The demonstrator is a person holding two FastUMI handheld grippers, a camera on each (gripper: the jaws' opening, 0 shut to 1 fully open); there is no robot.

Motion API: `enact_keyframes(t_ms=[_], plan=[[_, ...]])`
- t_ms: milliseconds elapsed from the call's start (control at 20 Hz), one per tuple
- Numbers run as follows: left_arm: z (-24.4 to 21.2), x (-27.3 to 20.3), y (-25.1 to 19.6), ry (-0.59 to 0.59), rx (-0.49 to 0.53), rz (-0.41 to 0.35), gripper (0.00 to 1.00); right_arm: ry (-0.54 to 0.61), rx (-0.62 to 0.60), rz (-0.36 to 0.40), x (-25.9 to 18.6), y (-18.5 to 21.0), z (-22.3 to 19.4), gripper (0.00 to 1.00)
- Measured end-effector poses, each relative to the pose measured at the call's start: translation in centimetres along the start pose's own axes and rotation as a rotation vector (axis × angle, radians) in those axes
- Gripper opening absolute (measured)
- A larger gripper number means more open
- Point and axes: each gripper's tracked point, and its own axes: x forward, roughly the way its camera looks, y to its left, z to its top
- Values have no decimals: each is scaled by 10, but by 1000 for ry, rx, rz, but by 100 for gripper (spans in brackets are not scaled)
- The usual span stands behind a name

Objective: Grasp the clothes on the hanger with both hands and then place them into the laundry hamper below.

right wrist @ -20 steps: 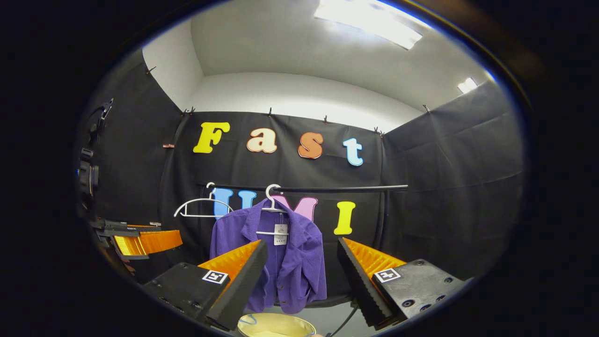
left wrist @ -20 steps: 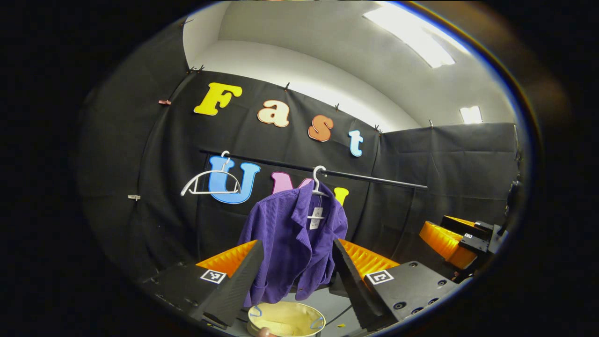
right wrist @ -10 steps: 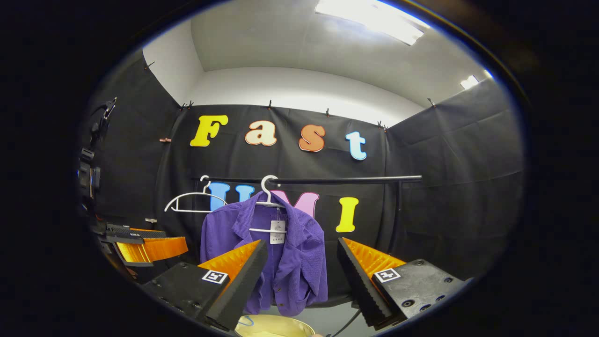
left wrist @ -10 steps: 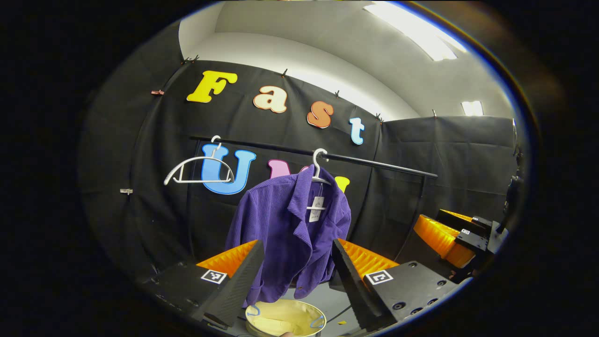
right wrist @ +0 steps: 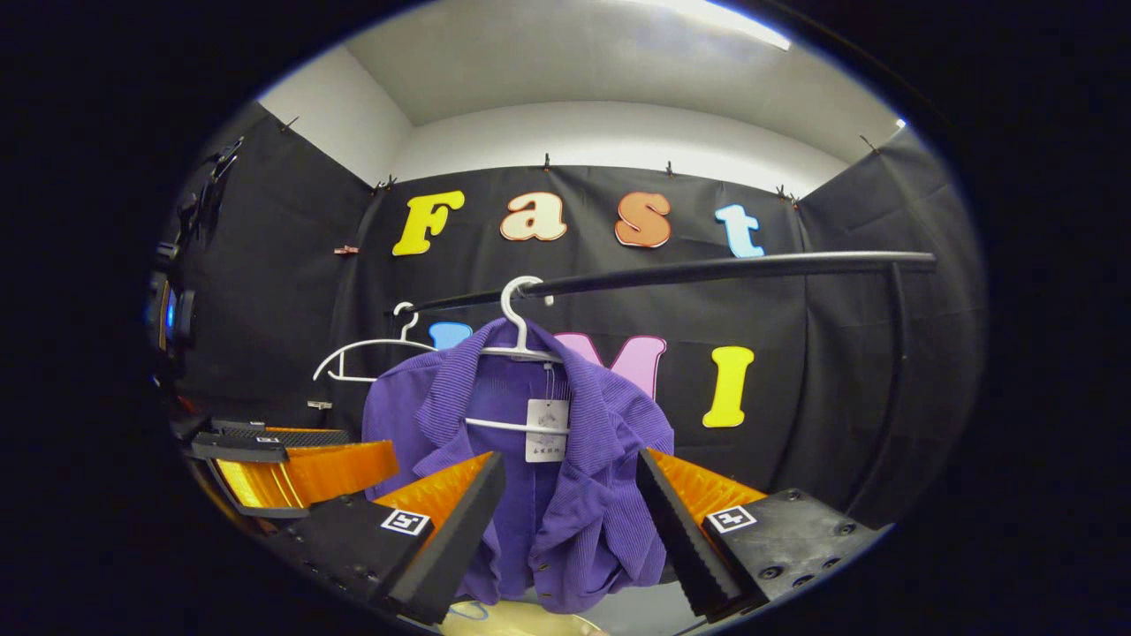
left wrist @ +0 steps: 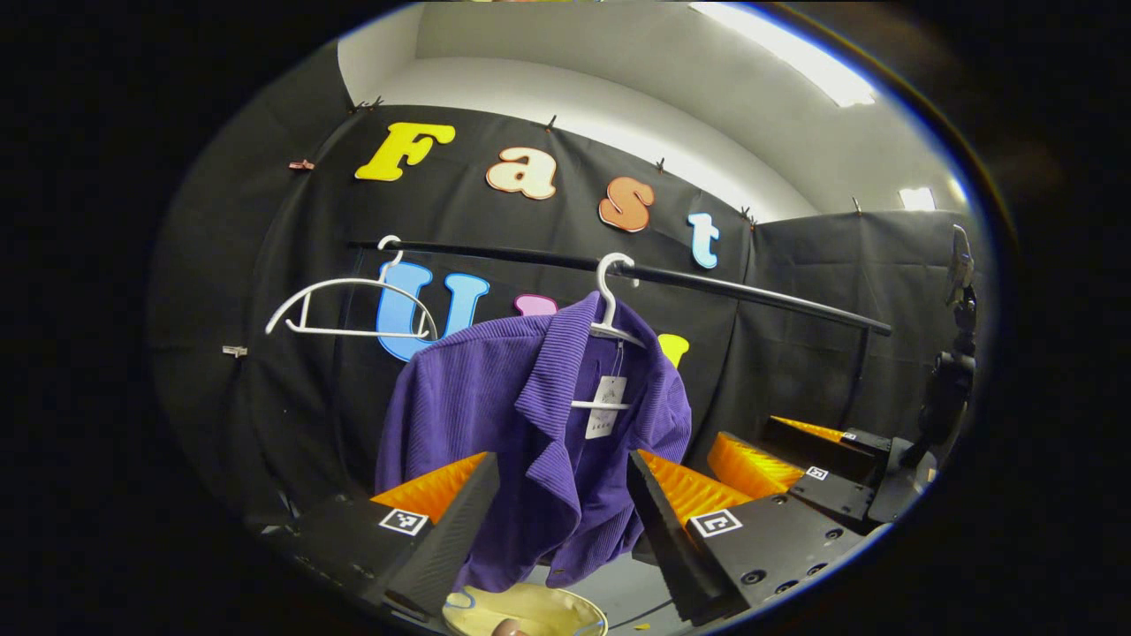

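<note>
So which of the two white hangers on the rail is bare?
The white plastic hanger farther left on the black rail; the other white hanger carries the purple corduroy shirt.

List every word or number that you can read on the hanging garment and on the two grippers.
Tag on the purple jacket: printed, but too small to read.
Square marker on the left gripper: a coded pattern, no words.
Square marker on the right gripper: the same, no words.
</note>
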Motion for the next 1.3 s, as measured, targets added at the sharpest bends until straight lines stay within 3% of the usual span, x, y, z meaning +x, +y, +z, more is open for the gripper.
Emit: enact_keyframes(t_ms=[350, 800, 1100, 1200, 1250, 1300], plan=[[-21, 55, 13, 35, -18, 96, 92, 77, 46, 38, 58, -18, -44, 97], [-36, 100, 43, 54, 0, 249, 92, 143, 99, 76, 119, -12, -80, 98], [-43, 123, 45, 54, 56, 270, 86, 181, 156, 116, 150, -10, -98, 97], [-48, 130, 43, 64, 46, 253, 80, 186, 158, 113, 157, -14, -102, 88], [-49, 134, 42, 71, 39, 246, 77, 190, 163, 113, 158, -18, -103, 65], [-50, 136, 47, 76, 38, 260, 60, 190, 169, 119, 161, -17, -104, 53]])
